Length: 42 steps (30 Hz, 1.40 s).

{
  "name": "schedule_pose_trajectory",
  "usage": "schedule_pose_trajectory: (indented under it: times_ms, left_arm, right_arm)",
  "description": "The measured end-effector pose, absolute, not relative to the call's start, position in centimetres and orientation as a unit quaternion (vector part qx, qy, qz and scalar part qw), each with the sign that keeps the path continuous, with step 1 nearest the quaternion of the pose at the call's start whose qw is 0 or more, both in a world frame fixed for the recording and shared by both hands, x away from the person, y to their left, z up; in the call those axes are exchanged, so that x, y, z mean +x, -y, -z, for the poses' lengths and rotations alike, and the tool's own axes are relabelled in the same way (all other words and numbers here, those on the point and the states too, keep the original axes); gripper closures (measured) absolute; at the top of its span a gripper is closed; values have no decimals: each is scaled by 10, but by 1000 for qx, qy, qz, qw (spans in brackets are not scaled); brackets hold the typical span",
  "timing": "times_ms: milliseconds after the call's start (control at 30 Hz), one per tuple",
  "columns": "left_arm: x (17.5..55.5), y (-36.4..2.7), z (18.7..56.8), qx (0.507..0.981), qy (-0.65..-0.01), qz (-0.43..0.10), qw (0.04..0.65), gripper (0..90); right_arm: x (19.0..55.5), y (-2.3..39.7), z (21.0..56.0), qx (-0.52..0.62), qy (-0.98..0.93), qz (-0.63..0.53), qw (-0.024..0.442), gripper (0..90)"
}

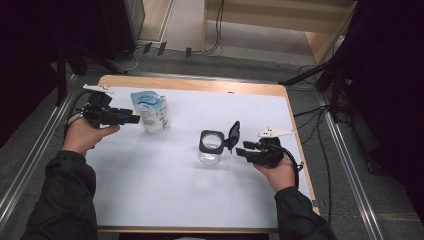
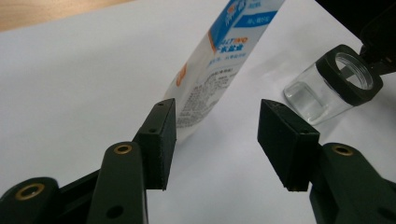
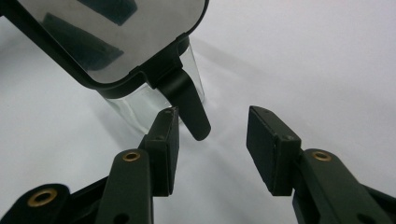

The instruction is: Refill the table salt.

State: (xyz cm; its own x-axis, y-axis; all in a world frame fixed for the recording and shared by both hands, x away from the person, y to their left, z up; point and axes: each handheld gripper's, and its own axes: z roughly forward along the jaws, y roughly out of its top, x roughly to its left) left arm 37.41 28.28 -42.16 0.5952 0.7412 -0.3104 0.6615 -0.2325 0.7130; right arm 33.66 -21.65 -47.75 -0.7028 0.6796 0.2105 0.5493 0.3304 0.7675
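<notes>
On your white table sheet [image 1: 165,190], the blue-and-white pouch [image 1: 150,111] stands just ahead of your left gripper [image 1: 134,119], jaws parted, gripping nothing. The clear jar [image 1: 211,146], lid [image 1: 233,135] flipped up, sits before your right gripper [image 1: 240,151], likewise released.

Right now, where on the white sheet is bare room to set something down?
The widest bare patch is the near half of the white sheet, between the two sleeves. The far right corner, beyond the jar, is also bare. It is crowded around the pouch by the left tool, and between the jar's open lid and the right tool.
</notes>
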Motion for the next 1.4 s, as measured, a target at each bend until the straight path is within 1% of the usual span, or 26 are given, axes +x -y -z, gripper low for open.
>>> schedule_pose_trajectory:
  times_ms: [133,233,467,533,700,733,833,900,967,1100,1400]
  left_arm:
    - [380,-280,421,786,-442,-50,429,501]
    - [388,-275,421,797,-434,-60,415,510]
    - [398,-267,424,799,-424,-59,422,555]
    - [401,-267,425,796,-427,-64,423,606]
    - [403,-265,423,801,-422,-70,418,681]
    - [404,-263,423,801,-420,-78,419,701]
    - [404,-263,422,801,-419,-80,419,790]
    - [405,-263,422,800,-417,-75,425,848]
    - [405,-262,423,798,-418,-65,430,879]
    - [405,-260,423,794,-425,-46,433,900]
    - [404,-258,419,781,-436,-44,445,900]
  right_arm:
    - [335,219,478,382,-811,-437,76,558]
    - [331,221,479,385,-810,-435,77,558]
    - [327,221,481,389,-810,-432,77,556]
    - [324,221,482,389,-811,-430,78,554]
    - [321,223,483,390,-810,-432,76,549]
    - [320,223,483,391,-809,-433,75,547]
    - [319,223,483,388,-809,-435,75,544]
    - [318,222,483,386,-809,-436,74,543]
    - [318,221,483,385,-811,-435,74,540]
    - [318,220,484,382,-812,-435,72,536]
    - [316,221,480,383,-808,-441,73,529]
